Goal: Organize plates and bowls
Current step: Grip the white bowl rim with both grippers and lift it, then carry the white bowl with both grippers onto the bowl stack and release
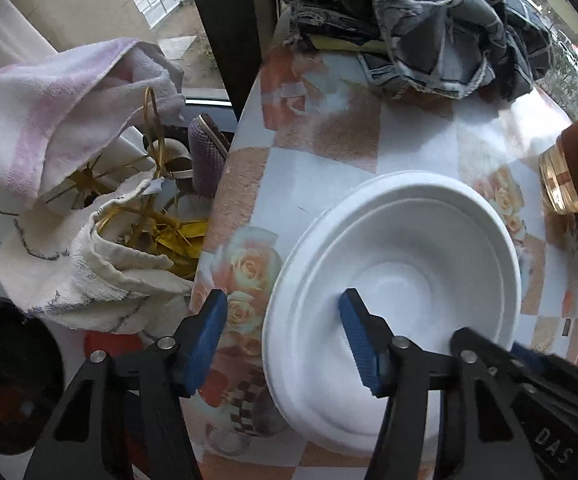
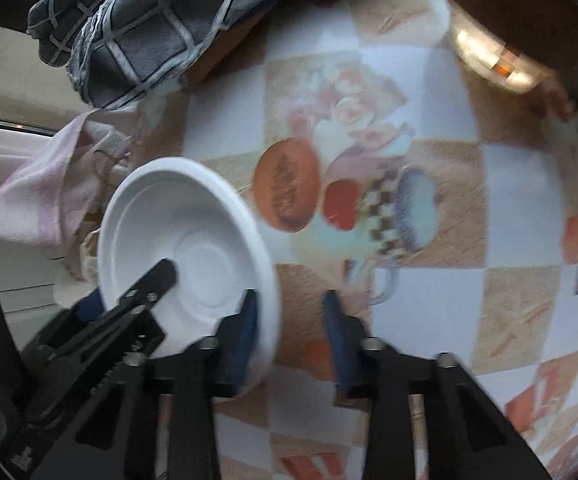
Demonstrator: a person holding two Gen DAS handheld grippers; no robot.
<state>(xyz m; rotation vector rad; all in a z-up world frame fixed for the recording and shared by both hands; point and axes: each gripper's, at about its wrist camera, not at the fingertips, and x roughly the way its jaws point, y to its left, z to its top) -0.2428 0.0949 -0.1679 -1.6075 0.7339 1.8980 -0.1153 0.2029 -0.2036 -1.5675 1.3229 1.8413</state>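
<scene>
A white foam bowl (image 1: 409,264) sits nested in a white foam plate on the patterned tablecloth (image 1: 329,140). My left gripper (image 1: 283,330) is open and straddles the near left rim, with its right finger inside the bowl and its left finger outside over the cloth. In the right wrist view the same bowl (image 2: 185,224) is at the left, with the left gripper's finger (image 2: 157,276) reaching into it. My right gripper (image 2: 291,336) is open and empty, beside the bowl's right rim, above the cloth.
A grey checked cloth (image 1: 429,28) is heaped at the table's far edge. A brown jar with a gold band (image 1: 573,168) lies at the right. Off the table's left edge are white and pink towels (image 1: 57,120) and a basket.
</scene>
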